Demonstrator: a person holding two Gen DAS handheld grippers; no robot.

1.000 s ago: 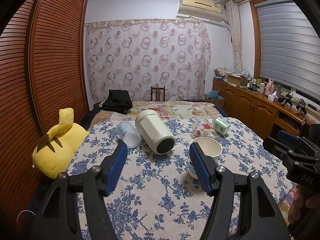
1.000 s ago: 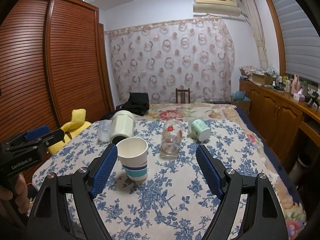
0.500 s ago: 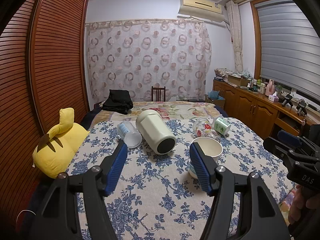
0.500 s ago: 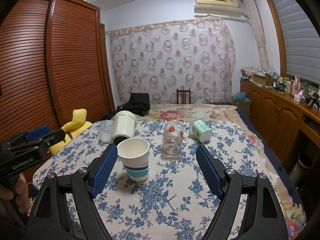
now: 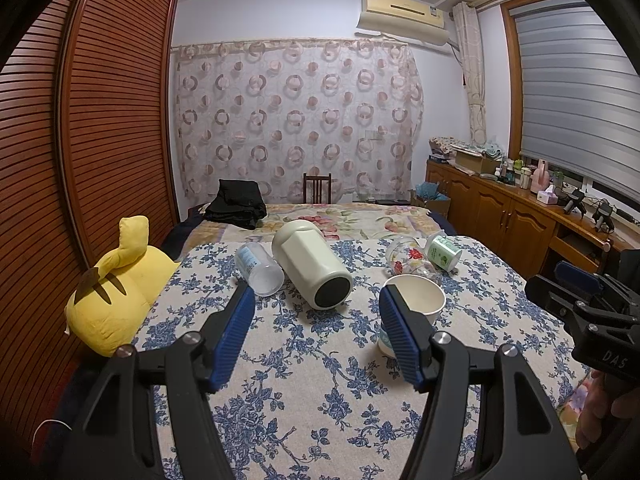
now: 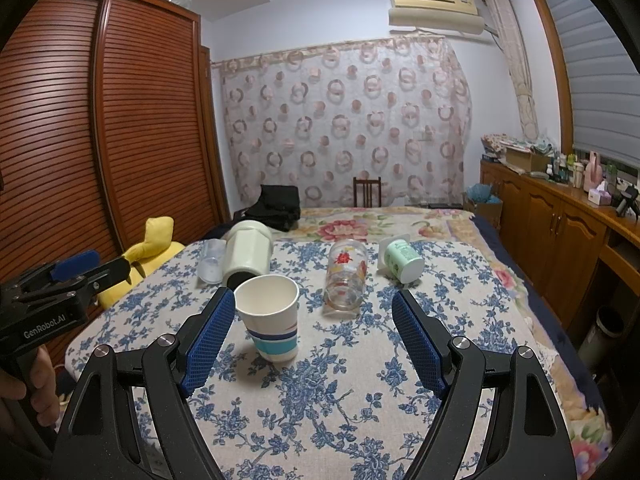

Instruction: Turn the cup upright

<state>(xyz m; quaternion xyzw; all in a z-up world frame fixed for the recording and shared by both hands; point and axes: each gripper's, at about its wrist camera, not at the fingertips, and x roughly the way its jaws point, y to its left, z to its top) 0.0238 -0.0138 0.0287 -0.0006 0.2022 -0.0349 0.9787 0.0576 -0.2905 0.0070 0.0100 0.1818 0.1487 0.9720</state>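
The paper cup (image 6: 271,317) stood upright, mouth up, on the blue-flowered cloth (image 6: 320,392) over the bed, near the front, while four other vessels lay on their sides behind it. In your right wrist view the cup sat just beside the left blue pad of your right tongs (image 6: 312,332), whose jaws were spread wide with nothing between them but cloth. Your left tongs (image 5: 316,330) were likewise spread and empty, and in that view the paper cup (image 5: 416,300) showed partly behind the right pad. The cream jar (image 5: 312,264) lay tipped with its dark mouth facing you, touching or nearly touching the clear plastic cup (image 5: 259,266) lying to its left. Farther right, the flowered glass (image 6: 346,276) lay on its side with its open end toward you, well apart from the green-printed cup (image 6: 401,259), which lay tilted near the far right of the cloth. A yellow plush toy (image 5: 116,292) rested at the left edge of the bed against the slatted wardrobe (image 5: 80,140).
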